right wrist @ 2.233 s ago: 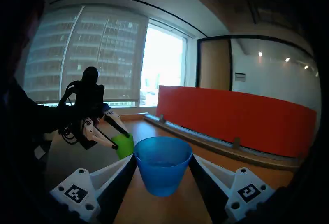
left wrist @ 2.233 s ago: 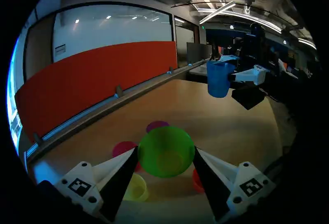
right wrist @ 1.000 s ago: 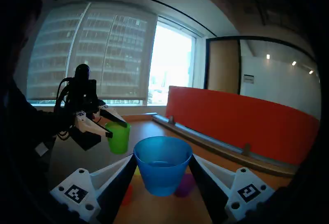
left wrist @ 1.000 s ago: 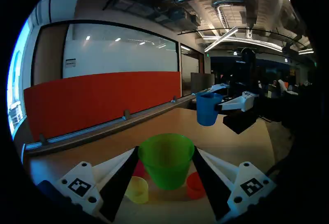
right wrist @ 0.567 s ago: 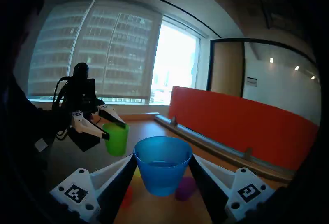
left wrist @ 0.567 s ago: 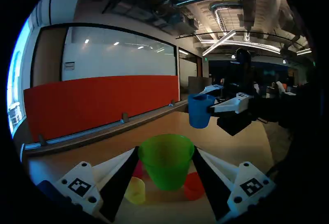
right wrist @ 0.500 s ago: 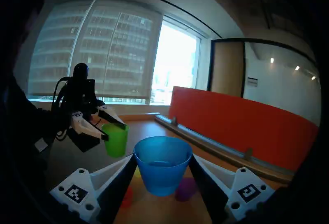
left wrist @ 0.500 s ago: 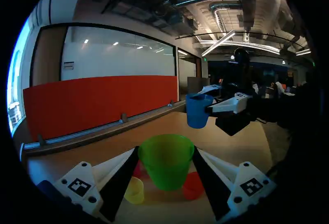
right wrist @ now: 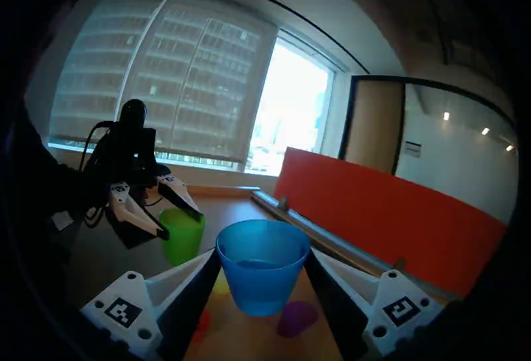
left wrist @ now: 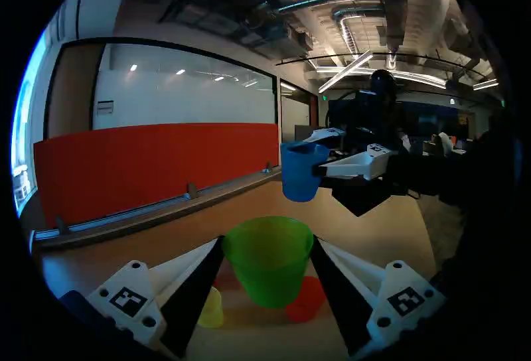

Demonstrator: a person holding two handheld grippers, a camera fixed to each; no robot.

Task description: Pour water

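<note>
My left gripper [left wrist: 267,275] is shut on a green cup [left wrist: 268,267], held upright above the wooden table [left wrist: 372,228]. Up and to the right of it in the left gripper view hangs a blue cup [left wrist: 300,170], gripped by my right gripper [left wrist: 317,168]. In the right gripper view that blue cup [right wrist: 263,273] sits between my right gripper's [right wrist: 263,281] fingers with water showing low inside it. Farther left there, the green cup [right wrist: 180,235] is in the left gripper [right wrist: 174,221], lower than the blue cup's rim.
Small cups lie on the table below: a yellow one [left wrist: 211,308], a red one [left wrist: 305,298] and a purple one [right wrist: 297,318]. An orange partition [left wrist: 152,162] with a rail runs along the table's far edge. A person's dark sleeve [right wrist: 40,195] holds the left gripper.
The blue cup has drifted left and nearer to the green cup in the left gripper view. Both cups have stayed upright and both grippers have risen a little above the table.
</note>
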